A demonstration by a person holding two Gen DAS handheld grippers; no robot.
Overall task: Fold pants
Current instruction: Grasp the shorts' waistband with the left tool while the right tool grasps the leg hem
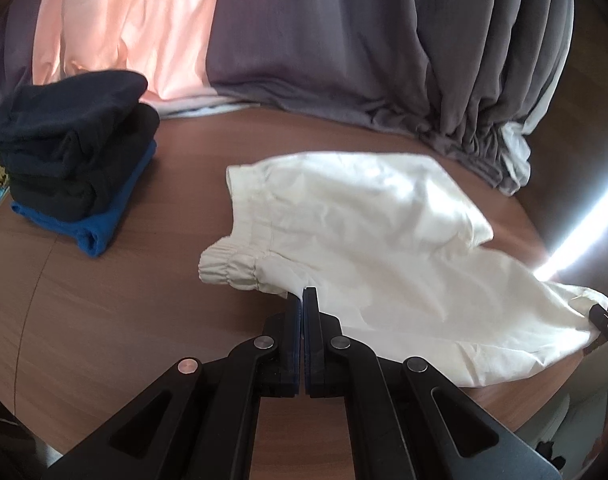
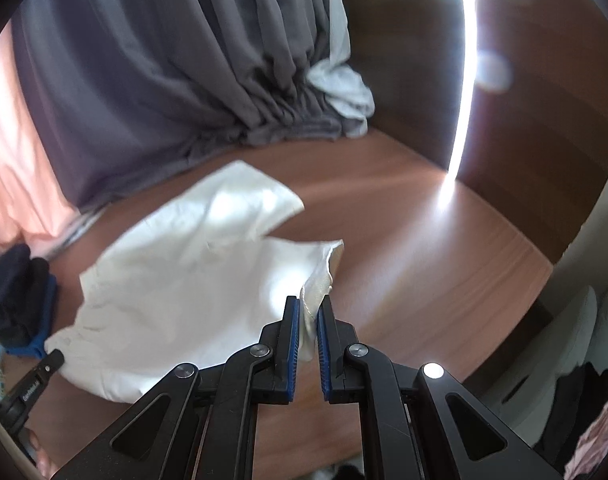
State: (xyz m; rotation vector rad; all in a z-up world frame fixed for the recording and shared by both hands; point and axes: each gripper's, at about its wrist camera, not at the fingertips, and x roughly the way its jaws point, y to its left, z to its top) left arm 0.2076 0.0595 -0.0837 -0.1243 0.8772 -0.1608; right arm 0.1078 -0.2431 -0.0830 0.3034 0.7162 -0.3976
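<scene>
White pants (image 1: 363,240) lie spread and partly raised over the brown wooden table (image 1: 104,300), with the elastic waistband towards the left. My left gripper (image 1: 304,294) is shut, its tips pinching the cloth's near edge just by the waistband. In the right wrist view the same pants (image 2: 184,272) stretch away to the left. There my right gripper (image 2: 308,304) is shut on the hem of a leg, white cloth showing between the blue pads. The right gripper (image 1: 601,318) also shows at the far right of the left wrist view, and the left gripper (image 2: 54,360) at the lower left of the right wrist view.
A stack of folded dark clothes (image 1: 76,168) with a blue one at the bottom sits at the table's left. Grey curtains (image 1: 343,60) and a pink one (image 1: 124,32) hang behind the table. A wooden wall panel (image 2: 523,120) closes the right side.
</scene>
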